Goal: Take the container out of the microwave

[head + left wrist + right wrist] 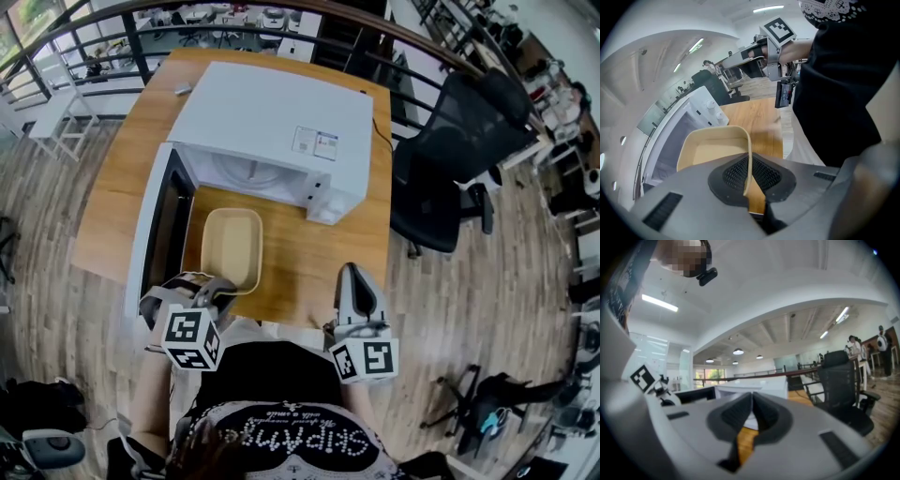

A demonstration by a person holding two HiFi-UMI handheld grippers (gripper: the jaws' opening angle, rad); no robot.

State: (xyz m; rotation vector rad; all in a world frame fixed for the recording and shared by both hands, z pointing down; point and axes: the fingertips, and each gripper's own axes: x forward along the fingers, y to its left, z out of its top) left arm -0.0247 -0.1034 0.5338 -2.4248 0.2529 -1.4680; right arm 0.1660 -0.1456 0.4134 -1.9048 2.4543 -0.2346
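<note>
The white microwave stands on the wooden table with its door swung open to the left. A beige rectangular container is outside the cavity, over the table just in front of it. My left gripper is shut on the container's near rim; in the left gripper view the thin rim wall is pinched between the black pads, with the container stretching away toward the microwave. My right gripper hovers at the table's front edge, shut and holding nothing, pads together.
A black office chair stands right of the table. A railing runs behind the table. A small grey object lies on the table left of the microwave. My body is close against the table's front edge.
</note>
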